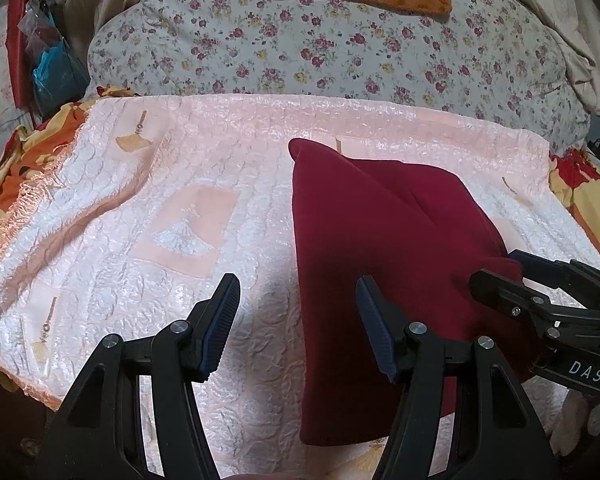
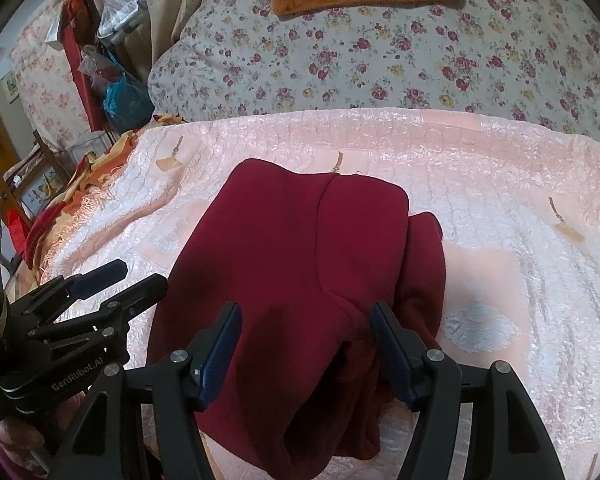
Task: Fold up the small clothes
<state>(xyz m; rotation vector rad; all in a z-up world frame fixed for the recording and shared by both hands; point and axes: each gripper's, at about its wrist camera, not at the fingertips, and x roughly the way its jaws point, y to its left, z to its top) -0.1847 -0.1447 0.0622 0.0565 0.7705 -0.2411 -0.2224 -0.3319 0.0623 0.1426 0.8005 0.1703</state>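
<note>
Left tool point(image 1: 298, 326) released, holding nothing, right tool point(image 2: 306, 348) released, straddling red garment point(image 2: 300, 280), garment folded, long axis running away from the tools across pink bedspread point(image 2: 500, 200)

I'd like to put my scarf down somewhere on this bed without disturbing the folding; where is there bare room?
The pink quilted blanket lies bare left of the dark red garment, out to its fringed edge, and again right of it. Crowded: the near middle, where the left gripper and right gripper stand open around the garment.
</note>
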